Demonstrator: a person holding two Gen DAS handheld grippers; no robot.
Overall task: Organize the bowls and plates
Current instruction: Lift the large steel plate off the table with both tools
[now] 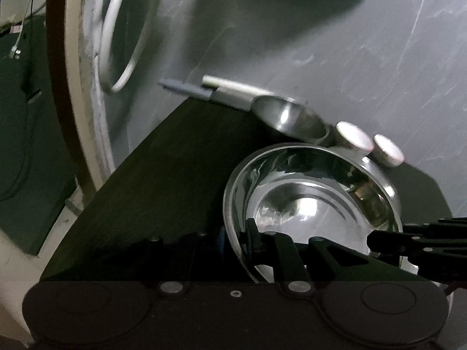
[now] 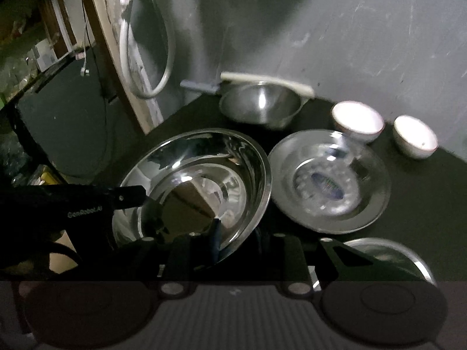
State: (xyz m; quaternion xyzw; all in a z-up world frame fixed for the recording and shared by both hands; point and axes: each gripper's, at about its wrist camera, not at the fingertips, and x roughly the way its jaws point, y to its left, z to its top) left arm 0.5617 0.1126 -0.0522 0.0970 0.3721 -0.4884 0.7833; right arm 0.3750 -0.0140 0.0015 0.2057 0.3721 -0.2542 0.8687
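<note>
Large steel bowl (image 2: 198,186): seen tilted on the black table (image 2: 321,110), at the centre of the right wrist view, its far rim just beside the steel plate (image 2: 329,183) at 3 o'clock.
Left gripper (image 1: 294,248): one finger is seen inside the bowl at the near rim; whether the rim is truly pinched cannot be told, the outer finger being hidden in shadow.
Right gripper (image 2: 239,233): the near rim of the same bowl is straddled, a blue-padded finger (image 2: 215,239) inside; the closing on the rim cannot be confirmed.
Other ware: a smaller steel bowl (image 2: 259,106) is set at 12 o'clock by the wall, two white ceramic bowls (image 2: 357,121) at 1 to 2 o'clock, and a second steel plate (image 2: 408,258) is partly hidden at 4 o'clock.
Risk, slip: polished steel is judged slick; a shallow grip on the rim could let the tilted bowl slide out and clatter.
Risk, collision: the bowl's far edge could be driven into the neighbouring plate, which could be pushed toward the ceramic bowls.
Risk, light: the scene is dim and blurred, so rim contact is judged poorly.
</note>
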